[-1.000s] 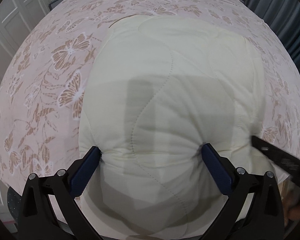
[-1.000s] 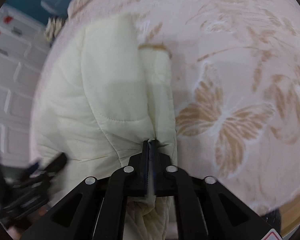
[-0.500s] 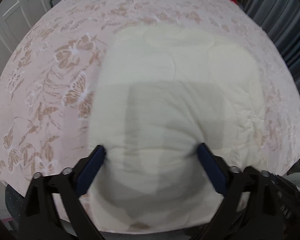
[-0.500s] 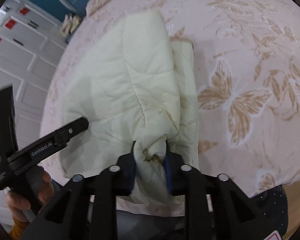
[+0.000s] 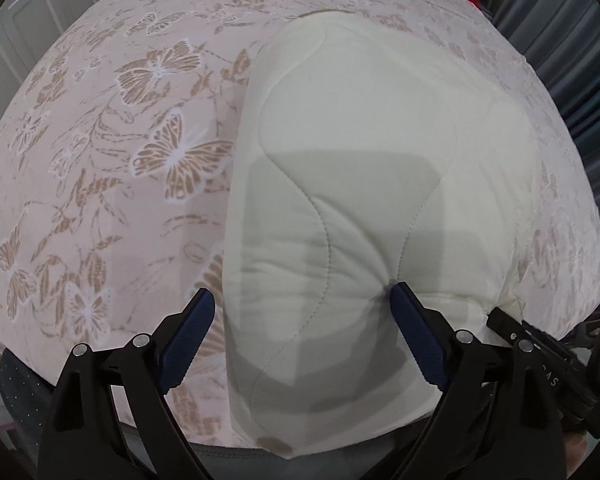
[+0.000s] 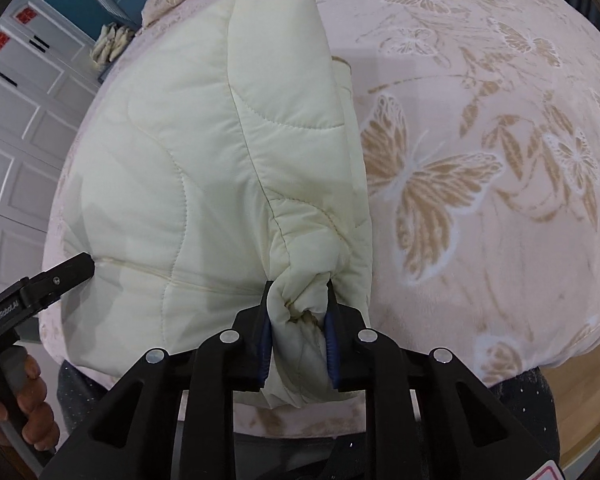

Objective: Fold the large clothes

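Cream quilted jacket lies folded on the bedspread. Right gripper is clamped on its near corner; left gripper is opening, apparently releasing. Next: reposition left.

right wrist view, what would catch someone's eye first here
A puffy cream quilted jacket, folded, lies on a pink bedspread printed with tan butterflies. Nearest the camera, the right gripper is clamped on a bunched fold at the jacket's near edge. At the left, the left gripper's black finger touches the jacket's side, a hand below it.
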Demonstrator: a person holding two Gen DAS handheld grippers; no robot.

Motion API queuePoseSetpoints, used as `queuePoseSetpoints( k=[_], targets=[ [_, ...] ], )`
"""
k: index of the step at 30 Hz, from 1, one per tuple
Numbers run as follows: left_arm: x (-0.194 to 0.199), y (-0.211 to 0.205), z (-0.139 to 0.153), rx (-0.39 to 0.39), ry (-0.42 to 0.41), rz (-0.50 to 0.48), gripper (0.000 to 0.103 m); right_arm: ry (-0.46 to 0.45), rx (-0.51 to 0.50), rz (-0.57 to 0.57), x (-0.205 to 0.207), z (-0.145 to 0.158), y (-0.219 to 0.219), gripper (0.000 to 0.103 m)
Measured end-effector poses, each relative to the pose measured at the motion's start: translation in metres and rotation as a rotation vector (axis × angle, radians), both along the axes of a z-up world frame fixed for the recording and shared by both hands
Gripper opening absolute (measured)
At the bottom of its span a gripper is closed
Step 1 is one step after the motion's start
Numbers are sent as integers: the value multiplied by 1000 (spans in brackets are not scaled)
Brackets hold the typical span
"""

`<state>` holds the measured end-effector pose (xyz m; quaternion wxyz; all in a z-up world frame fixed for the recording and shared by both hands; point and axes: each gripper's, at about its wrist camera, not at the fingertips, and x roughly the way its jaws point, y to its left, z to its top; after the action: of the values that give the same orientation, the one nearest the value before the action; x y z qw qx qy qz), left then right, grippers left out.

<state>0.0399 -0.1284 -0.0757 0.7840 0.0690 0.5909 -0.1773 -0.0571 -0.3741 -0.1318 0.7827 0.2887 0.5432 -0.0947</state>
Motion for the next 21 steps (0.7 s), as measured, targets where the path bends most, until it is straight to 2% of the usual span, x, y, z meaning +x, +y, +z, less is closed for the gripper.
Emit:
queuePoseSetpoints(
  k=[11, 15, 21],
  targets=[
    [-4, -16, -17, 78, -58, -22, 94, 29, -67, 33, 21, -8, 13, 20],
    [-2, -19, -22, 86, -67, -21, 98, 25, -52, 25, 19, -9, 19, 21],
    [0, -26, -27, 92, -94, -13, 98, 2, -4, 4, 27, -12, 9, 23]
  ],
)
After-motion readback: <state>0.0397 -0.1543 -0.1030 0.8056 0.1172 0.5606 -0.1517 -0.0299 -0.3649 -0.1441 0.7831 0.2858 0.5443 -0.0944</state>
